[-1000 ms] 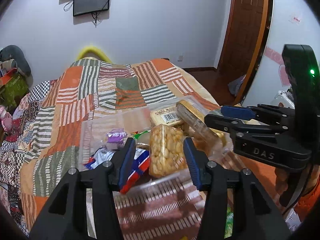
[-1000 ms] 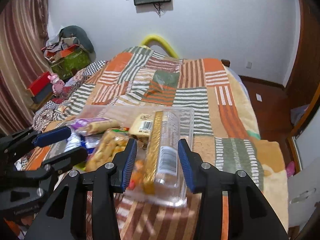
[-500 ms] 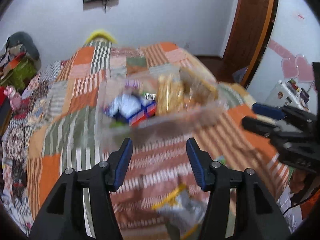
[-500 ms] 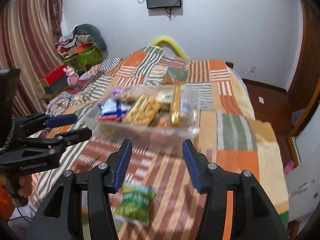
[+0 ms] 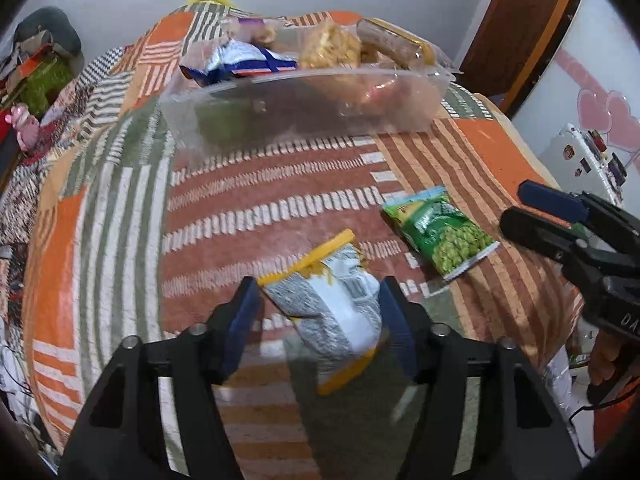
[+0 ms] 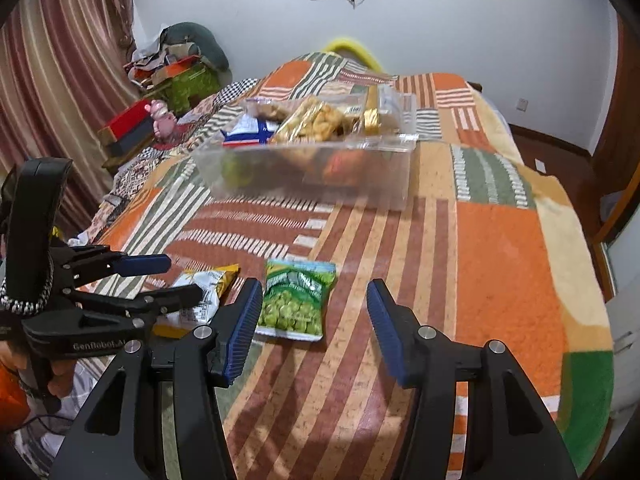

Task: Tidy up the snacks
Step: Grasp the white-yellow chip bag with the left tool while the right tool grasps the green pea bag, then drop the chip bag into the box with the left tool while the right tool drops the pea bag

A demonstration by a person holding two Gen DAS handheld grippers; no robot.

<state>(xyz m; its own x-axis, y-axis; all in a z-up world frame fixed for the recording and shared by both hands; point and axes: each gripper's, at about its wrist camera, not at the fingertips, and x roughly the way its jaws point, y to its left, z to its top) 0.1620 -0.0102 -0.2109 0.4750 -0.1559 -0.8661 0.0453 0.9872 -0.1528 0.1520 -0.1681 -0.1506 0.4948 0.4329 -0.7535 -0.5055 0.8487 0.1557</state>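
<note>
A clear plastic box (image 5: 304, 108) (image 6: 312, 172) full of snack packs stands on the patchwork bedspread (image 5: 280, 184). A grey-and-yellow snack bag (image 5: 332, 304) (image 6: 200, 292) lies on the spread between the open fingers of my left gripper (image 5: 320, 316), not gripped. A green pea snack bag (image 5: 440, 232) (image 6: 296, 300) lies to its right. My right gripper (image 6: 312, 312) is open and empty, with the green bag just ahead of its left finger. The right gripper also shows in the left wrist view (image 5: 560, 220), and the left gripper in the right wrist view (image 6: 160, 280).
The bed's right edge drops to a wooden floor (image 6: 560, 148) and a door (image 5: 520, 20). Clutter and a pink toy (image 6: 160, 120) lie left of the bed by a curtain (image 6: 60, 80). A small white fridge (image 5: 592, 160) stands at right.
Both grippers have pulled back from the plastic box toward the near end of the bed. The two loose bags have come into view, and the left gripper now straddles the grey-and-yellow bag.
</note>
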